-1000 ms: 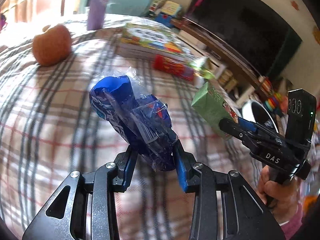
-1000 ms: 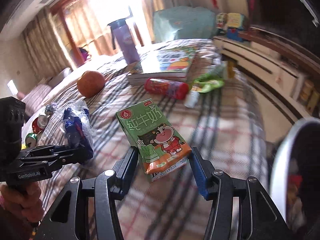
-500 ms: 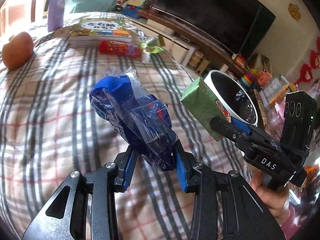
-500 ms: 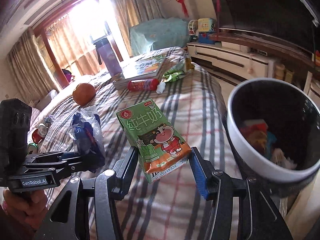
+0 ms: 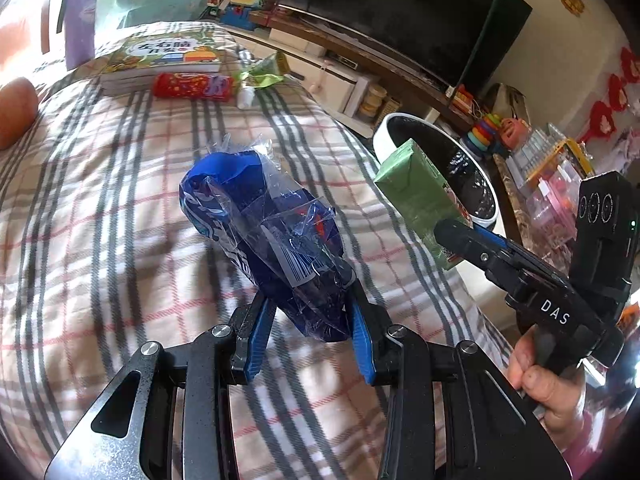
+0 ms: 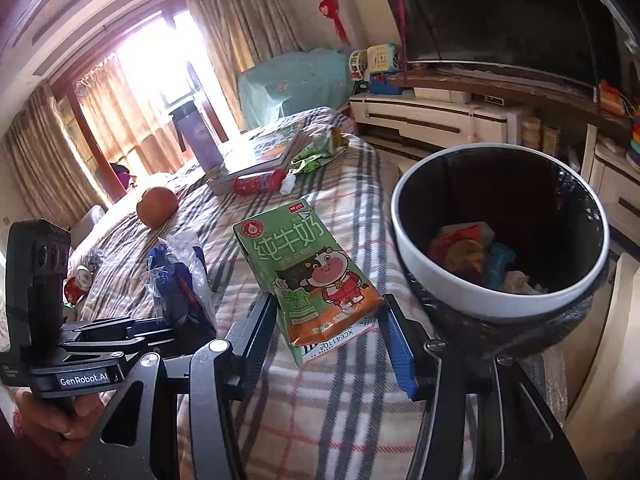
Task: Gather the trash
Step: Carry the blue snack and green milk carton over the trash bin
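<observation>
Left tongs clenched on a crumpled blue plastic wrapper, held above the plaid bed. Right tongs grasping a green milk carton, lifted off the bed, just left of the white-rimmed trash bin. Bin stands at the bed's right edge, with wrappers inside. Orange fruit and red tube lie far on the bed.

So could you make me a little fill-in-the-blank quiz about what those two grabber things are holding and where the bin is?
1. The left gripper is clamped on a crumpled ____ plastic wrapper.
2. The right gripper holds a green milk ____ with a cartoon cow.
3. The bin beside the bed has a ____ rim and already holds some trash.
4. On the plaid blanket, a red tube lies in front of a stack of ____.

Missing words: blue; carton; white; books
</observation>
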`<action>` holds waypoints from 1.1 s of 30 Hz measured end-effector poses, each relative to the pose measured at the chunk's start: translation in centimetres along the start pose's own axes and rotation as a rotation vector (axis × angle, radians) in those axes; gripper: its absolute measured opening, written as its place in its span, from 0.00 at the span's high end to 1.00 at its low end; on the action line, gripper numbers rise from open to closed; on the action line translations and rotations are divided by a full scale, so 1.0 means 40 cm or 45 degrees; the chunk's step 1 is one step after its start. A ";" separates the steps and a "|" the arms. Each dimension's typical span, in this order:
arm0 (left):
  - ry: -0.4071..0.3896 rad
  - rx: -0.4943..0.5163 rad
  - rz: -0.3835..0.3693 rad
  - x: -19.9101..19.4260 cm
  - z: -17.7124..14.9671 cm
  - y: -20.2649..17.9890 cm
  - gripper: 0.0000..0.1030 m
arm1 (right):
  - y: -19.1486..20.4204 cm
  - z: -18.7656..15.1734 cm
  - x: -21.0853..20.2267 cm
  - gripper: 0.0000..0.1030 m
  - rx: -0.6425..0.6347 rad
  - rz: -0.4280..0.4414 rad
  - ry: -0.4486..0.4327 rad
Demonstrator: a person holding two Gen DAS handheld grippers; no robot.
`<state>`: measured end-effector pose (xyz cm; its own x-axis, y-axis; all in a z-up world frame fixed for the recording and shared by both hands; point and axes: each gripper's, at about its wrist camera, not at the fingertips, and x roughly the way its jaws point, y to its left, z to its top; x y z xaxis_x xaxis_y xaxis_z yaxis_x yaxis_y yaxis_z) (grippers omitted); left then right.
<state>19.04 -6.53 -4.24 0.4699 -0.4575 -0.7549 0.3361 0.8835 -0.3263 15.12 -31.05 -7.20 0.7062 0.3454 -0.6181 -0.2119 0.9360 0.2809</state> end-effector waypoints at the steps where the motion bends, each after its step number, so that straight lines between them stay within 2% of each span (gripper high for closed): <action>1: 0.005 0.010 -0.001 0.003 -0.001 -0.008 0.67 | -0.004 -0.001 -0.004 0.48 0.005 -0.002 -0.004; 19: 0.050 0.163 -0.028 0.056 0.019 -0.146 0.67 | -0.109 -0.007 -0.076 0.48 0.108 -0.061 -0.076; 33: 0.066 0.215 -0.027 0.080 0.028 -0.201 0.67 | -0.155 -0.009 -0.103 0.48 0.153 -0.083 -0.104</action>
<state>18.76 -15.20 -3.41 0.4201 -0.4665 -0.7784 0.4801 0.8422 -0.2456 13.29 -38.24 -6.67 0.7694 0.2730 -0.5775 -0.0851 0.9398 0.3309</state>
